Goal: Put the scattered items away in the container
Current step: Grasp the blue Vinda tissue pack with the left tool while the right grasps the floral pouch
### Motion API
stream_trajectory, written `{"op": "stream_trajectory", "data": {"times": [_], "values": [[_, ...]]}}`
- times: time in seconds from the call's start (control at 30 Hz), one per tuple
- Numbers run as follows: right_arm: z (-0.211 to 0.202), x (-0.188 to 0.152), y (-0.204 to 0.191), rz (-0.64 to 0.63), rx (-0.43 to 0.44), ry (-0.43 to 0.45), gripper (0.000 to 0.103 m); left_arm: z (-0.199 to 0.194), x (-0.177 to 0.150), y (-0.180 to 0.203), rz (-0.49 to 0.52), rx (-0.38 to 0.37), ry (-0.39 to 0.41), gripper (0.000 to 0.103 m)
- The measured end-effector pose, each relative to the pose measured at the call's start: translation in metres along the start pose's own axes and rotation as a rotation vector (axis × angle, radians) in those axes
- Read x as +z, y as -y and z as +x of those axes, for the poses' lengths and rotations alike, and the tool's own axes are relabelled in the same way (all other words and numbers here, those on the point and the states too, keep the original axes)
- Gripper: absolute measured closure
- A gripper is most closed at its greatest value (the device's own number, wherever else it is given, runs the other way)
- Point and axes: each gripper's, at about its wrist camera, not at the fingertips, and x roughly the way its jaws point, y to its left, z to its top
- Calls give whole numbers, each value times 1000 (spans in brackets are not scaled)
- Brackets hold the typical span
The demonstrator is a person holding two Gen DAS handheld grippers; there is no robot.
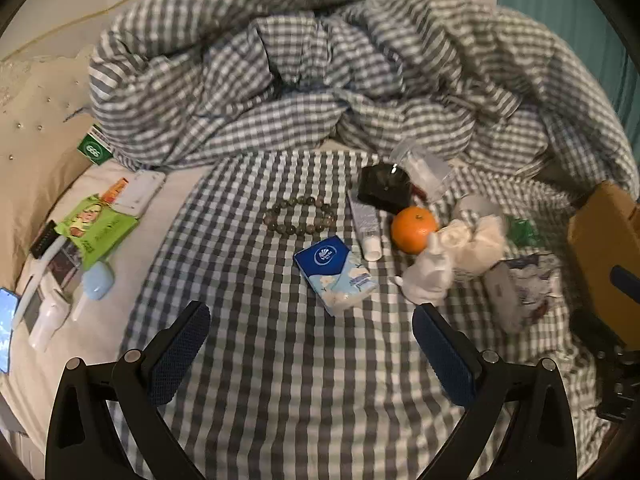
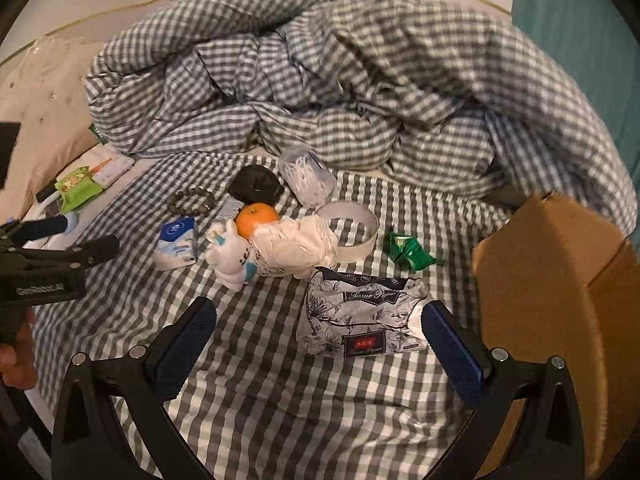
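Two grippers, both spread wide, both holding nothing. Left gripper (image 1: 312, 352) hovers over the checked sheet (image 1: 280, 400); nearest thing is the blue tissue pack (image 1: 335, 276) at 12 o'clock just beyond its fingertips. Right gripper (image 2: 320, 348) sits over the floral tissue pack (image 2: 362, 316), which lies between its fingers toward the 1 o'clock side, close to the right pad, not clamped.

Cardboard box (image 2: 552, 300) is the container: 3 o'clock in the right view, open flap up, just beside the floral pack. Nothing visible inside from here; interior mostly hidden.

Farther out in the right view: white toy (image 2: 232, 256) and crumpled white cloth (image 2: 300, 248) at 11–12 o'clock, orange (image 2: 256, 218) touching them behind, tape roll (image 2: 352, 228) at 12, green wrapper (image 2: 406, 250) at 1. Beyond that, bead bracelet (image 2: 192, 202), black lump (image 2: 256, 186), clear cotton swab tub (image 2: 308, 178). Rumpled duvet (image 2: 320, 80) at the far end.

Step, as I judge it: start of a pick, items all still scattered. Next move likely right gripper down onto the floral pack, close across its narrow side, lift, swing to 3 o'clock over the box edge. Pack is soft, so squeeze firmly.
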Motion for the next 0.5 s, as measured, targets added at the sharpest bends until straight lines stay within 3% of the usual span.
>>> {"op": "stream_trajectory", "data": {"times": [0.17,0.33,0.5], "values": [[24,1,9,12,-30,-20,0,50,1,7,-17,-40,-78,0],[52,-3,16,33,-11,-66,0,94,6,9,-45,23,-121,0],[65,-7,20,27,-40,-69,0,118,8,8,-96,7,-146,0]]}}
